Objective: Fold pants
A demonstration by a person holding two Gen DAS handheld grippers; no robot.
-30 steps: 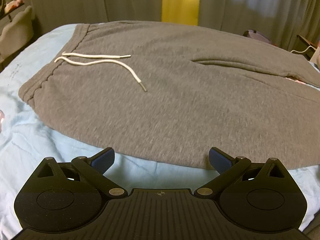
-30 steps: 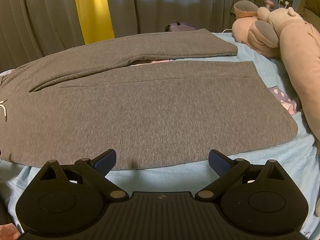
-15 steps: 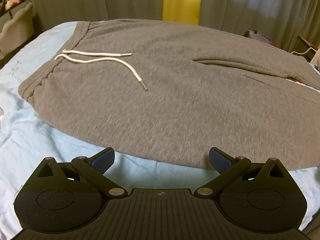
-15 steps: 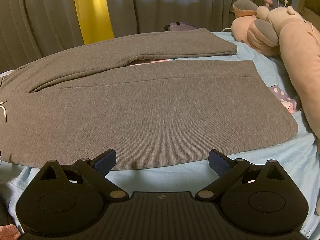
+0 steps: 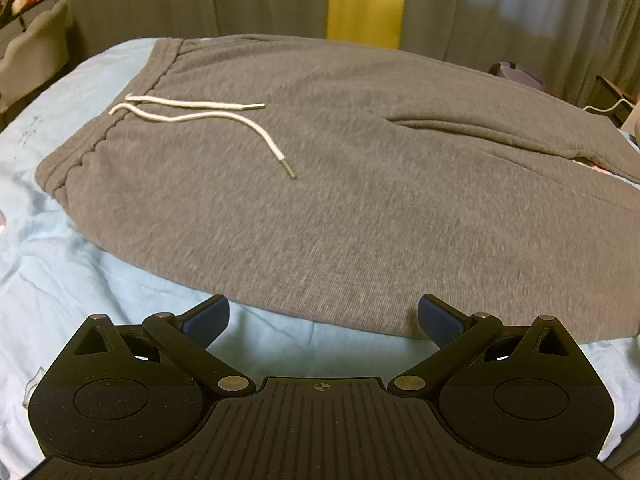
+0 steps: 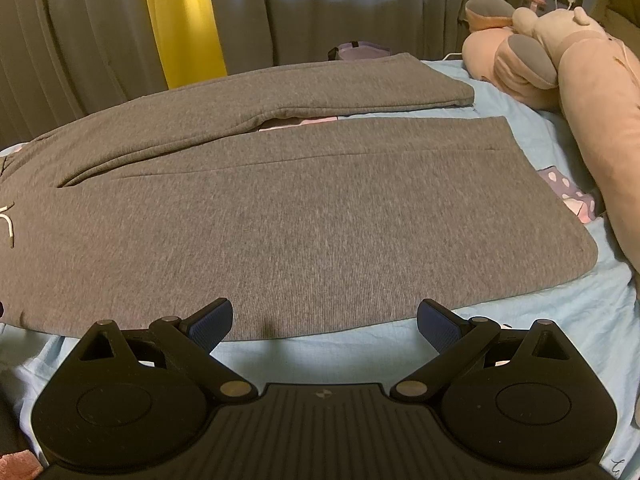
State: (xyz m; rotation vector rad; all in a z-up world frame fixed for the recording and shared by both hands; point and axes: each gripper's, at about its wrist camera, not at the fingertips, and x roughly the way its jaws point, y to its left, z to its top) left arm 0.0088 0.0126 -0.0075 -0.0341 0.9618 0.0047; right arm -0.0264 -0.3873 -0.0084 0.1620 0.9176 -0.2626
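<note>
Left wrist: pants (image 5: 360, 200) legs cut off at right edge.

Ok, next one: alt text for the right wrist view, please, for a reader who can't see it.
Grey sweatpants lie flat and unfolded on a light blue bedsheet, legs slightly apart. The open right gripper sits empty at their near edge. A pink plush toy lies along the right side, with grey and yellow curtains behind the bed.
</note>
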